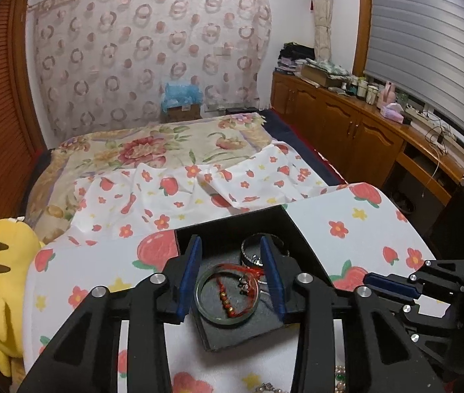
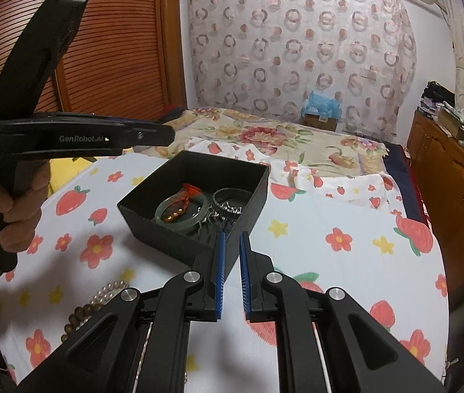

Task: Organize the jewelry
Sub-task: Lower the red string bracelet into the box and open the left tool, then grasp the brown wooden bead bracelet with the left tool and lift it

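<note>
Parted and empty, my left claw (image 1: 232, 273) hangs over the black box (image 1: 232, 226), the green bangle (image 1: 228, 298) lying flat just below; my right claw (image 2: 231, 273), nearly closed on nothing, sits farther off, beads (image 2: 107, 291) beside it.

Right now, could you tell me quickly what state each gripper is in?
Left gripper: open, holding nothing, above the black box.
Right gripper: narrow gap between the pads, nothing held.

Between my left tongs' (image 1: 231, 271) matt plastic fingers I see a glossy, glass-smooth green bangle (image 1: 228, 298) inside the matt black box (image 1: 297, 229); printed cloth (image 1: 346, 229) lies beneath.
</note>
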{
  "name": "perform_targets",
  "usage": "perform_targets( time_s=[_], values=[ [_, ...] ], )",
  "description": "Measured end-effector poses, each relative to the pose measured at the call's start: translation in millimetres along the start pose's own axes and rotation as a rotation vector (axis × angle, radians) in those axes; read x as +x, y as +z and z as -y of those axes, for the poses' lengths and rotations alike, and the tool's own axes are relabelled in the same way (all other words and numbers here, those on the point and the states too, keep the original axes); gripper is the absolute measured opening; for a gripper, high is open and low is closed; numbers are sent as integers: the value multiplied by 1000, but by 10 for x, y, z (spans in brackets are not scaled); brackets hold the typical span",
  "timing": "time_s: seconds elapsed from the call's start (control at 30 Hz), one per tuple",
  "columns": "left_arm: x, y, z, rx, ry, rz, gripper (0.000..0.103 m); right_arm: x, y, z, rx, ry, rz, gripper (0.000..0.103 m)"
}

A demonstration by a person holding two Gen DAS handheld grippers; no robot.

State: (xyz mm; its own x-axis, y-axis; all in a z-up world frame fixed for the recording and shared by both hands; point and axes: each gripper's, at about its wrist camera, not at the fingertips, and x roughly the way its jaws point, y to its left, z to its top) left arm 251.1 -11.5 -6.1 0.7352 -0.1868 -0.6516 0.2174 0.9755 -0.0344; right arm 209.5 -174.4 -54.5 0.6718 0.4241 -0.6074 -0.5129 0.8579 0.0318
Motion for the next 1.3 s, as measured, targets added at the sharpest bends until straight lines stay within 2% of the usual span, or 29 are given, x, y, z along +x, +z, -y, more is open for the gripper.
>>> perform_targets(
  time_s=[0.07,0.2,0.27,0.37,0.4,0.47,0.57,0.6,0.73,1.2,1.3],
  values=[
    [-25,-27,-9,-5,0,0,45,-49,-47,-31,-5,9,0,12],
    [-134,-210,-32,10,10,12,56,-168,-156,-99,1,36,2,12],
    [-185,-325,-25,27,28,16,69,-223,-220,-127,5,44,1,12],
    [-258,-522,-20,35,50,34,82,-324,-320,-181,6,45,-1,12],
    [-269,-586,-20,39,46,29,83,-369,-367,-208,8,49,0,12],
    [-306,-722,1,55,52,22,84,-431,-440,-233,14,54,0,21],
    [-363,-865,37,67,54,19,88,-525,-574,-289,18,47,-10,23],
    [-383,-907,53,70,50,16,88,-550,-604,-302,18,46,-11,24],
    [-484,-1096,97,81,44,-2,89,-651,-761,-344,40,64,-23,39],
    [-737,-1613,113,12,-59,-35,89,-746,-1190,-579,53,54,-62,41],
    [-749,-1650,137,5,-81,-43,75,-770,-1191,-583,47,48,-50,41]
  ],
)
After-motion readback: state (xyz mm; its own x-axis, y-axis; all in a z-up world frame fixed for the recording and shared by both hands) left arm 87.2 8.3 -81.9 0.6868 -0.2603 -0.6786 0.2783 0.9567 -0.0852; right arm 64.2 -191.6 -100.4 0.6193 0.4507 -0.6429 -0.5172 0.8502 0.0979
